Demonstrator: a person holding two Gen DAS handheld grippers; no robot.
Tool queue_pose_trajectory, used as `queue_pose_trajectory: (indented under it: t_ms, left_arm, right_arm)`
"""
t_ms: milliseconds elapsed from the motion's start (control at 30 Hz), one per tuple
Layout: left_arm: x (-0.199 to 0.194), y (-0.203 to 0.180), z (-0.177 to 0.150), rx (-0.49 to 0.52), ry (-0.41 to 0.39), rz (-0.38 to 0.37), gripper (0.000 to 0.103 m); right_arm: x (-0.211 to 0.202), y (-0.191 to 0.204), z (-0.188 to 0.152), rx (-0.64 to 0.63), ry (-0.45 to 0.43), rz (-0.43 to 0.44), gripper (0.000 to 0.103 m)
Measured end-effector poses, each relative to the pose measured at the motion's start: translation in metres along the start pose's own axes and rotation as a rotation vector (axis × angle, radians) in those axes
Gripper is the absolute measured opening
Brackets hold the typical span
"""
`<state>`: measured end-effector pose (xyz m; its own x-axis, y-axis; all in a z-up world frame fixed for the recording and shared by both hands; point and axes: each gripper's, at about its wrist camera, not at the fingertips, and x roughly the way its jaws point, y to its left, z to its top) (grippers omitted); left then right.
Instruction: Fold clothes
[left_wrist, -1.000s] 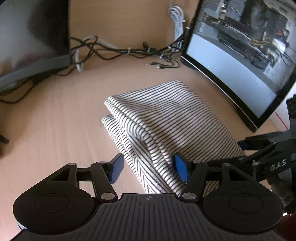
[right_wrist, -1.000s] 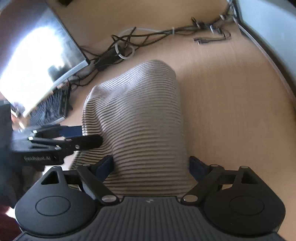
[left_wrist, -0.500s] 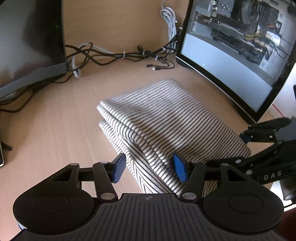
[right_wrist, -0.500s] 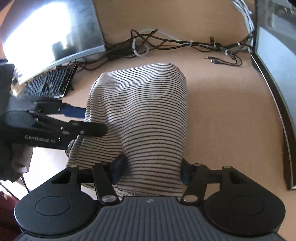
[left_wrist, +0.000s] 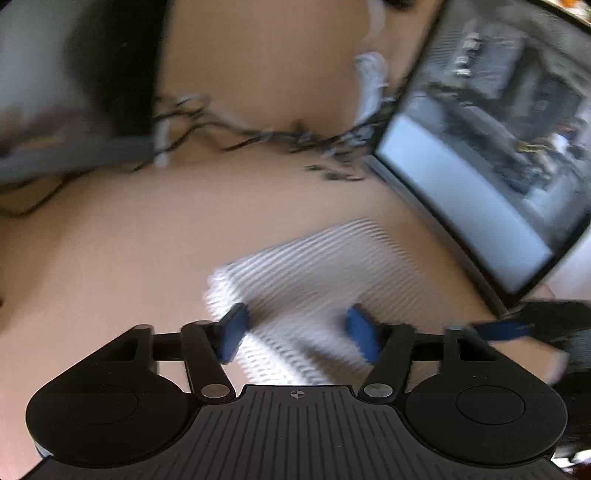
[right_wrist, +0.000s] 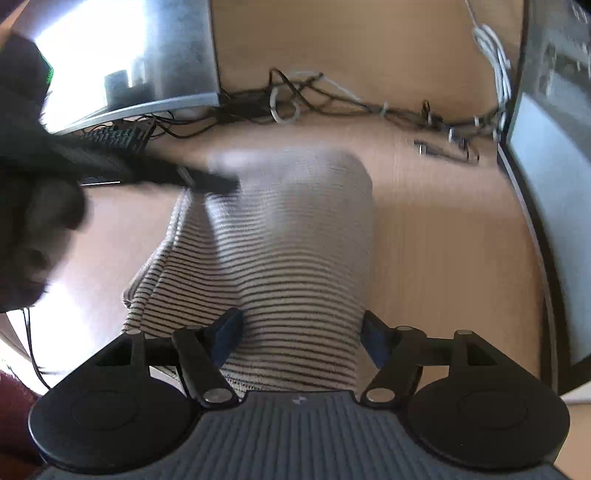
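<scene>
Both tools opening, left tool (left_wrist: 297, 334) and right tool (right_wrist: 301, 338) straddling the soft, light striped shirt (right_wrist: 280, 251); grip folded edge at 6 o'clock.

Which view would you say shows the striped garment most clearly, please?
The right wrist view: the striped garment fills the centre with crisp stripes. The left wrist view shows it smeared by motion blur, stripes barely readable.

Folded garment (right_wrist: 295, 258): off-white ground, thin dark horizontal stripes throughout. Left gripper (left_wrist: 297, 332): black body, blue pads (left_wrist: 233, 332). Right gripper (right_wrist: 301, 338): black body, dark blue pads (right_wrist: 375, 338). Desk (right_wrist: 443, 240): light tan wood grain. Cable tangle (right_wrist: 332, 99): black with white strands. Keyboard (right_wrist: 114, 138): black. Curved monitor (left_wrist: 480, 177): black bezel, pale grey band on screen. Second monitor (right_wrist: 129, 55): silver-grey edge, bright white glare.
</scene>
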<state>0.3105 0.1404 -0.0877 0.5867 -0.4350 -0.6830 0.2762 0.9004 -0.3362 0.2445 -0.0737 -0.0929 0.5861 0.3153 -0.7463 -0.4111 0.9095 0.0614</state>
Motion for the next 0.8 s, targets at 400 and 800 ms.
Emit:
queue_pose_trajectory:
  t_ms: [400,800]
  left_arm:
    - [-0.058,0.039,-0.031,-0.226,0.001,-0.042,0.059]
    - [-0.038,-0.004,-0.052,-0.132,0.072,-0.238,0.012]
  right_arm:
    - [-0.003,0.078,-0.010,-0.393,-0.019,0.092,0.084]
    - [-0.030,0.015,0.037,0.070,-0.117,0.211,0.014]
